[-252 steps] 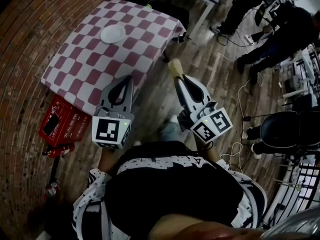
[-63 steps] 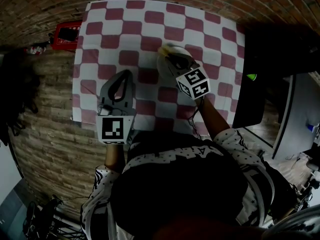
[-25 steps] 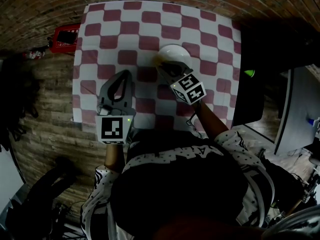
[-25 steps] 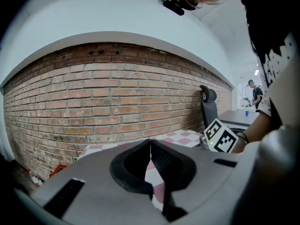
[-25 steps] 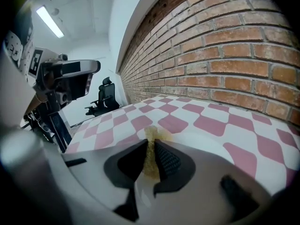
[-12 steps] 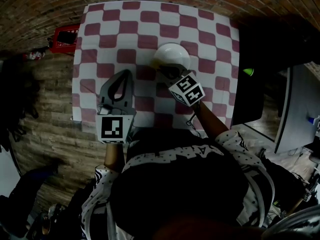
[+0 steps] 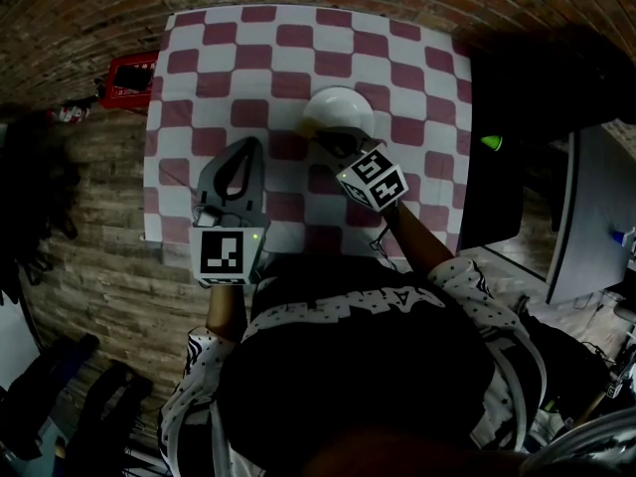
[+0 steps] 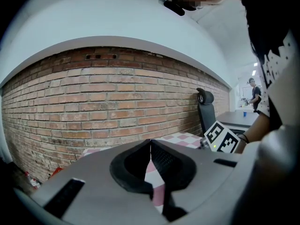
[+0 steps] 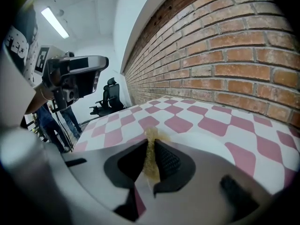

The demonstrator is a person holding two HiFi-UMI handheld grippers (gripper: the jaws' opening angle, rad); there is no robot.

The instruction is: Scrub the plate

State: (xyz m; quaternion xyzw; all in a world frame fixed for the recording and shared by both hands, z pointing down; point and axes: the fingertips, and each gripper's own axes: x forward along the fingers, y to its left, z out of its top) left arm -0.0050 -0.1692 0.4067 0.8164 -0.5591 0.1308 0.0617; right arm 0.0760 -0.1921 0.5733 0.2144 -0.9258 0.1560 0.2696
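Note:
A white plate (image 7: 343, 107) lies on the red-and-white checked tablecloth (image 7: 209, 78), right of the middle. My right gripper (image 7: 316, 135) reaches to the plate's near-left rim and is shut on a yellowish sponge (image 7: 304, 127). In the right gripper view the sponge (image 9: 151, 156) stands squeezed between the jaws and sticks out past their tips. My left gripper (image 7: 249, 147) hovers over the cloth to the left of the plate, apart from it. Its jaws meet with nothing between them (image 8: 151, 145).
A red box (image 7: 129, 68) lies on the floor off the table's far-left corner. Dark furniture (image 7: 517, 107) stands tight against the table's right side. A brick wall (image 8: 117, 97) runs behind the table, with an office chair (image 8: 205, 108) beside it.
Ten seconds ago I stood away from the table; now I stand at its near edge. Over the last second the right gripper and sponge shifted slightly at the plate's rim. The left gripper stayed put.

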